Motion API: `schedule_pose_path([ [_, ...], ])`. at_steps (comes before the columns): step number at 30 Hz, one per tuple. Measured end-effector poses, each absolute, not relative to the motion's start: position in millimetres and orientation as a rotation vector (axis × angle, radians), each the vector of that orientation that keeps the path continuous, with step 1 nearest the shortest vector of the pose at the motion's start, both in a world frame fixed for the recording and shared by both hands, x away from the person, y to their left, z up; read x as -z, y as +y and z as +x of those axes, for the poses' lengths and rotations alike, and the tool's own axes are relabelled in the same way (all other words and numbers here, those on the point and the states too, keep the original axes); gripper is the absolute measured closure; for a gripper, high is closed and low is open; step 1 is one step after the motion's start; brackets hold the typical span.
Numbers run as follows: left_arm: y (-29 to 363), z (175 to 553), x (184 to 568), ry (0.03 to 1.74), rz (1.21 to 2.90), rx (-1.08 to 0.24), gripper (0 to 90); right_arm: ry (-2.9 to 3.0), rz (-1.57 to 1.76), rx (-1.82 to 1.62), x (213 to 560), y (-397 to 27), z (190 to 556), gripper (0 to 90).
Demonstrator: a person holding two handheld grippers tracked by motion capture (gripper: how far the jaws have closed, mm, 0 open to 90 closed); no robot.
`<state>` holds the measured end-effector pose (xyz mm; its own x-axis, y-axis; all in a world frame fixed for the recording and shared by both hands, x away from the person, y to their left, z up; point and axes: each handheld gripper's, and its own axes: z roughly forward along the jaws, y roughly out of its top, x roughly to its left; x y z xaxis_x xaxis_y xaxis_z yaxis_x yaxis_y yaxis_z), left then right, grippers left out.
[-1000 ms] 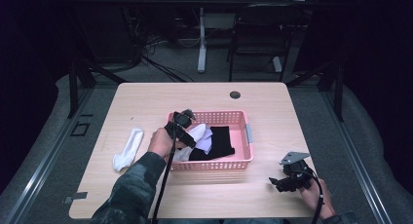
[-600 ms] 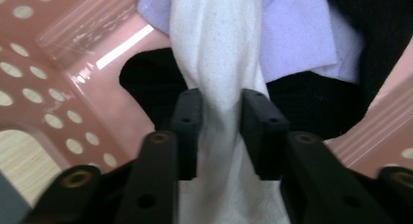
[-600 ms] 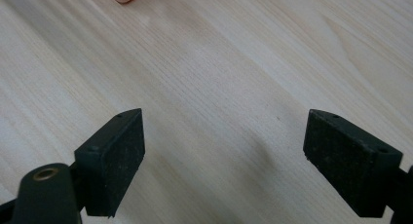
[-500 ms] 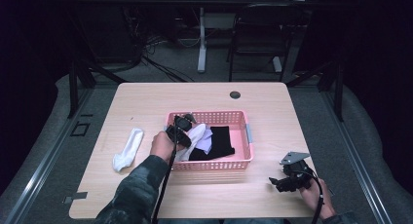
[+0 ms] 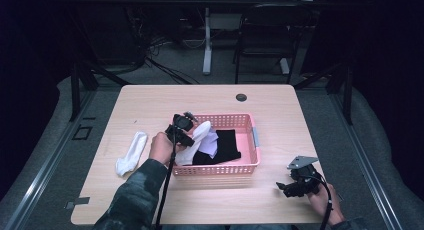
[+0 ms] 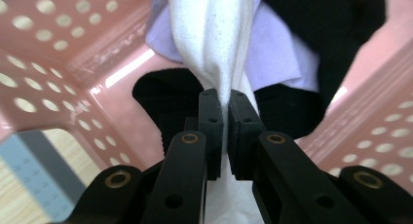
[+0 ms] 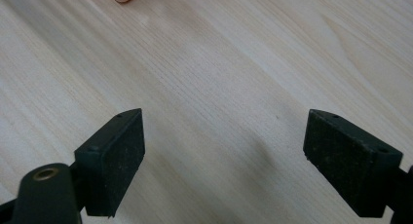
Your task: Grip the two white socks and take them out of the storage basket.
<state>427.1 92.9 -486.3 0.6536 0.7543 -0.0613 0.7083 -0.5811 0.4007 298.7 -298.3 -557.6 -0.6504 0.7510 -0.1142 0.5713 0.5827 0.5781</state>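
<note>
Left gripper view, left claw (image 6: 225,107) pinching white sock (image 6: 214,44), right claw (image 7: 224,156) wide

we see a light wood tabletop (image 5: 150,105) on a grey floor (image 5: 60,140) in a dim room. behind it stand a white table leg (image 5: 206,45), a dark chair (image 5: 265,40) and tangled cables (image 5: 150,55).

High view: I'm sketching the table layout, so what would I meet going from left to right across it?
white sock → left gripper, shut on a second white sock → pink basket → right gripper, open above the table
</note>
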Motion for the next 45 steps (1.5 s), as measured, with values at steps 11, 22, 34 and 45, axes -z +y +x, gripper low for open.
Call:
schedule_pose_path([
  [11,97.8,424.3,450.6,1.107,2.45,-0.217,86.1,2.482,1.068,-0.706,557.6,-298.3,299.2,14.5],
  [22,106.3,422.0,410.9,1.071,2.446,-0.288,86.1,2.487,1.066,-0.705,558.0,-298.5,299.4,14.5],
  [34,132.9,412.7,372.4,1.1,2.4,-0.379,86.1,2.486,1.073,-0.716,559.4,-297.0,299.3,14.5],
  [45,169.0,406.6,358.3,1.179,2.362,-0.428,86.1,2.494,1.067,-0.686,558.9,-297.0,299.4,14.5],
])
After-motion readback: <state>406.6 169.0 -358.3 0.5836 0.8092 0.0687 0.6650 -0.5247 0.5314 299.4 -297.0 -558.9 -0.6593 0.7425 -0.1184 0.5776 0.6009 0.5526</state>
